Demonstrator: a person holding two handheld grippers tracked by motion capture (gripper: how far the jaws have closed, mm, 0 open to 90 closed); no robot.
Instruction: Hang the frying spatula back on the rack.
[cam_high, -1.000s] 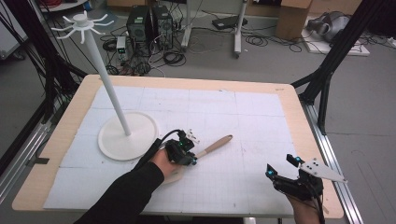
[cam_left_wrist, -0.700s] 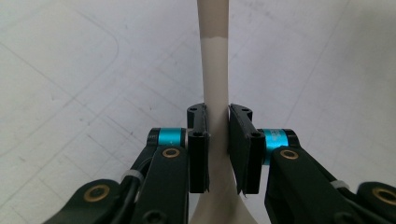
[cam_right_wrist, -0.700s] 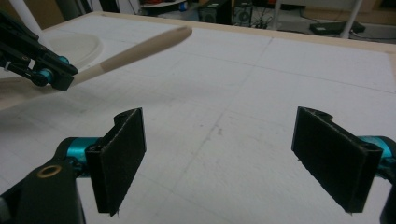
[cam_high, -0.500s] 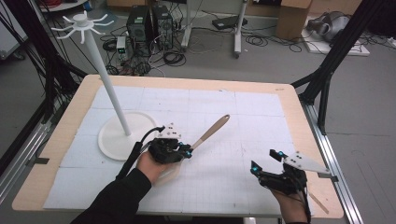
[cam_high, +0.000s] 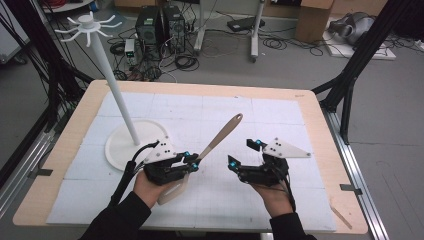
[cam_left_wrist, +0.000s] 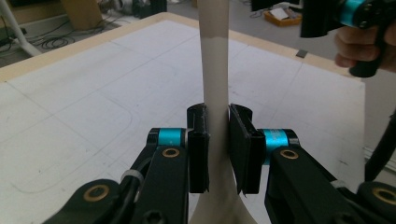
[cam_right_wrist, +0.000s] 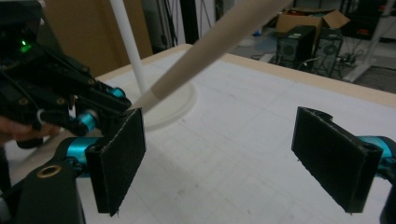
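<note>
No readable writing anywhere, left gripper (cam_high: 192, 162) clamped on a wooden spatula (cam_high: 220, 137) handle rising past its jaws, blade below them in the left gripper view, right gripper (cam_high: 245, 155) spread wide just beside it, white stand (cam_high: 112, 87) beyond.

A pale beige spatula (cam_high: 220, 137) with a long slim handle is lifted off the desk (cam_high: 280, 115) and tilted, its rounded handle end pointing up and away toward the far right. The left gripper (cam_high: 192, 163) pinches it low on the handle, just above where the shaft widens into the blade (cam_high: 172, 192), which hangs beneath the hand. In the left gripper view the handle (cam_left_wrist: 214, 70) rises straight between the two closed jaws. In the right gripper view the handle (cam_right_wrist: 219, 42) crosses diagonally overhead.
</note>
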